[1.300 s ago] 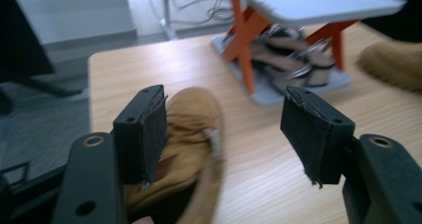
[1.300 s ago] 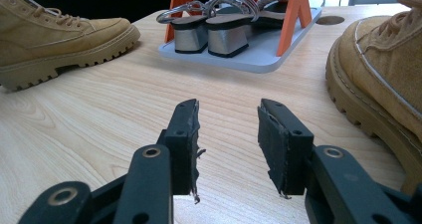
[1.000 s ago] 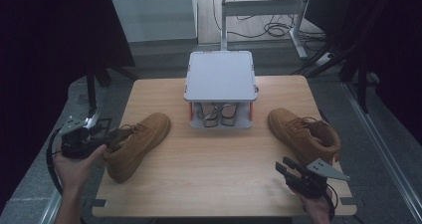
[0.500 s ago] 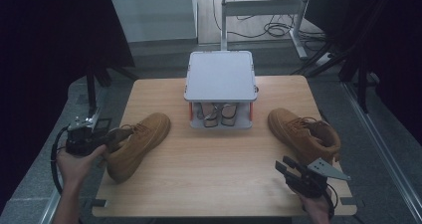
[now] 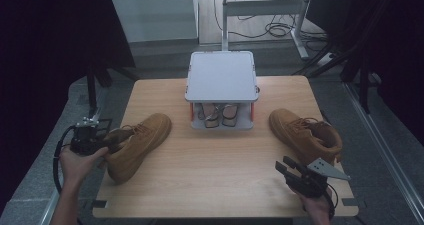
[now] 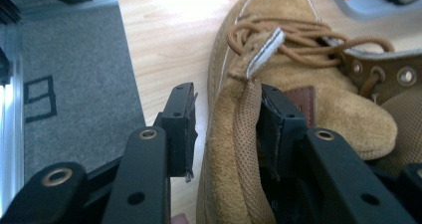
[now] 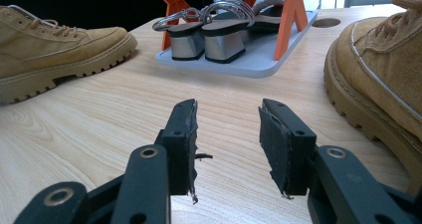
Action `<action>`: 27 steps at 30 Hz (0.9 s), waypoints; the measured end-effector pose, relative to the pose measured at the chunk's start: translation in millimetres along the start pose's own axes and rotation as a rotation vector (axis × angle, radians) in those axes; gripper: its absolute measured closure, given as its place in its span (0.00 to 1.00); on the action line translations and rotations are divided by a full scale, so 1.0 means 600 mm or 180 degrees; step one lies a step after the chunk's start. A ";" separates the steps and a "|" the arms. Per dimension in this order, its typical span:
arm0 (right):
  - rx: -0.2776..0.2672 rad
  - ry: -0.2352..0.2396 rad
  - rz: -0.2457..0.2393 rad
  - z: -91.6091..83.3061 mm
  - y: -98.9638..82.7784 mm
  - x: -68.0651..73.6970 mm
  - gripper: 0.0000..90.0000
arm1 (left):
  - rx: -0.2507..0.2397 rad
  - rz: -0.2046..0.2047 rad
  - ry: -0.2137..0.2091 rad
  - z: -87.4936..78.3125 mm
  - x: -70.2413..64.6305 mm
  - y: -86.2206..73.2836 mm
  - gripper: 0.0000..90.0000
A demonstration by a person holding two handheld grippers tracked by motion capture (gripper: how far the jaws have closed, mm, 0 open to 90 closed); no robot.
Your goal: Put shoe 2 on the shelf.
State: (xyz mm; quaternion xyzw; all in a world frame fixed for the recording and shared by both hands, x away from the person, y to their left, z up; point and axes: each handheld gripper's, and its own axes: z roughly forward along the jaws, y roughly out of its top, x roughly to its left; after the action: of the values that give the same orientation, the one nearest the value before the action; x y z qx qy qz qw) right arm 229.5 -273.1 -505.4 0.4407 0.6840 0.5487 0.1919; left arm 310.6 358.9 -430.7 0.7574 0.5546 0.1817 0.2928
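Left gripper [image 5: 111,144] has dropped down onto the heel end of the left boot [image 5: 137,145] since the earlier frame, and its jaws have just been closing. In the left gripper view the boot's heel collar [image 6: 234,149] sits between the two pads: the right pad is pressed against the inner lining, the left pad is still a hair off the suede, so not a real clamp yet imo. Boot lies on the left part of the table [image 5: 210,180], toe pointing toward the shoe rack [image 5: 221,80] in the middle, heel near the table's left edge.

Right gripper [image 5: 287,169] hasn't budged, hovers low over the front right of the table w/ jaws apart and nothing between them. Right boot [image 5: 305,135] is just beyond it, near the right edge. Silver sandals [image 7: 214,32] sit on the rack's lower shelf.
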 end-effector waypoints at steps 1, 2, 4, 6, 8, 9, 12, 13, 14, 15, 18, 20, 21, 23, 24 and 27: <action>0.0002 -0.0002 -0.0008 0.001 0.000 0.000 0.65 | 0.0023 -0.0001 -0.0019 0.001 0.001 0.001 0.68; 0.0009 0.0002 -0.0001 0.001 0.000 0.001 0.65 | 0.0048 -0.0009 -0.0055 0.002 0.002 0.002 0.68; 0.0014 0.0000 -0.0011 0.002 0.000 0.002 0.65 | 0.0082 -0.0042 -0.0151 0.004 0.005 0.002 0.71; 0.0013 0.0003 -0.0014 0.002 0.000 0.002 0.65 | 0.0107 -0.0039 -0.0172 0.004 0.006 0.003 0.74; 0.0012 -0.0007 -0.0019 0.002 0.000 0.001 0.65 | 0.0121 -0.0034 -0.0165 0.004 0.005 0.003 0.76; 0.0013 -0.0009 -0.0018 0.001 0.000 0.001 0.65 | 0.0123 -0.0041 -0.0157 0.004 0.006 0.003 0.77; -0.0001 -0.0022 -0.0018 0.000 0.002 0.000 0.65 | 0.0106 -0.0094 -0.0181 0.004 0.008 0.002 0.80; -0.0005 -0.0023 -0.0028 0.000 0.003 0.001 0.65 | 0.0094 -0.0113 -0.0186 0.004 0.009 0.002 0.81; -0.0005 -0.0018 -0.0041 -0.002 0.005 0.001 0.65 | 0.0087 -0.0129 -0.0198 0.004 0.010 0.001 0.81; -0.0019 -0.0015 -0.0061 -0.003 0.008 0.001 0.65 | 0.0077 -0.0149 -0.0205 0.004 0.011 0.000 0.82; -0.0071 -0.0003 -0.0102 -0.014 0.025 0.001 0.65 | 0.0059 -0.0182 -0.0232 0.005 0.013 -0.001 0.83; -0.0106 -0.0005 -0.0168 -0.026 0.042 0.001 0.65 | 0.0059 -0.0187 -0.0235 0.005 0.013 -0.001 0.83; -0.0134 -0.0013 -0.0206 -0.032 0.052 0.001 0.65 | 0.0064 -0.0183 -0.0245 0.005 0.014 -0.001 0.83; -0.0156 -0.0072 -0.0308 -0.047 0.073 -0.004 0.64 | 0.0063 -0.0184 -0.0250 0.005 0.014 -0.001 0.83; -0.0168 -0.0126 -0.0355 -0.054 0.086 -0.008 0.64 | 0.0061 -0.0184 -0.0250 0.004 0.014 -0.001 0.83; -0.0171 -0.0278 -0.0436 -0.081 0.129 -0.031 0.64 | 0.0057 -0.0178 -0.0233 0.004 0.012 -0.001 0.83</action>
State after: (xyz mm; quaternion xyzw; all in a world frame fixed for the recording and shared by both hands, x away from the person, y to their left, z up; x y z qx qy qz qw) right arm 234.0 -315.8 -422.3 0.4110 0.6886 0.5327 0.2703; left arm 314.1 365.2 -433.4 0.7504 0.5660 0.1407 0.3112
